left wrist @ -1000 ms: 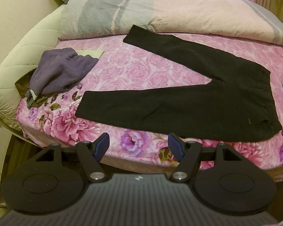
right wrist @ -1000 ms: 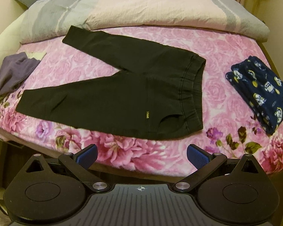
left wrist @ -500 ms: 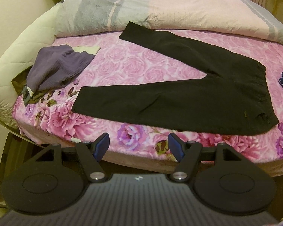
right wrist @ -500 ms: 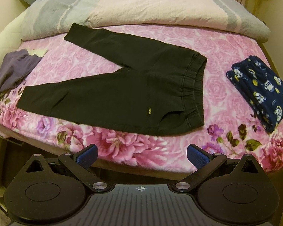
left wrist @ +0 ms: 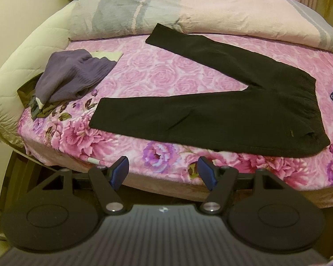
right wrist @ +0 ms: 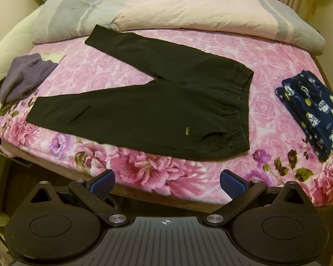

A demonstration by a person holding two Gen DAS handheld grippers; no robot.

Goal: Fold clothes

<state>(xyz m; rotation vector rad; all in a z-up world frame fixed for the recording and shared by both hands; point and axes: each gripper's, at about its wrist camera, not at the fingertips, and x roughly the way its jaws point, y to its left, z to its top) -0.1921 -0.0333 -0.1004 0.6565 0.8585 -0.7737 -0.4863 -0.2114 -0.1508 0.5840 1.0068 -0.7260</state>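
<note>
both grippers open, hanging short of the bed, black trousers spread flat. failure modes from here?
1. The black trousers have their lower leg along the bed edge; a clumsy pinch may drag it off.
2. The far leg's hem meets the duvet; a fold could snag it.
3. The left gripper could catch the floral blanket too.

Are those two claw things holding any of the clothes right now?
No. The left gripper and right gripper are open and empty, short of the black trousers.

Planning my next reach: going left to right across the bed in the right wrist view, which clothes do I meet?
purple garment in a loose heap at the left edge → black trousers spread flat, legs pointing left, waistband on the right → folded navy patterned garment near the right edge.
</note>
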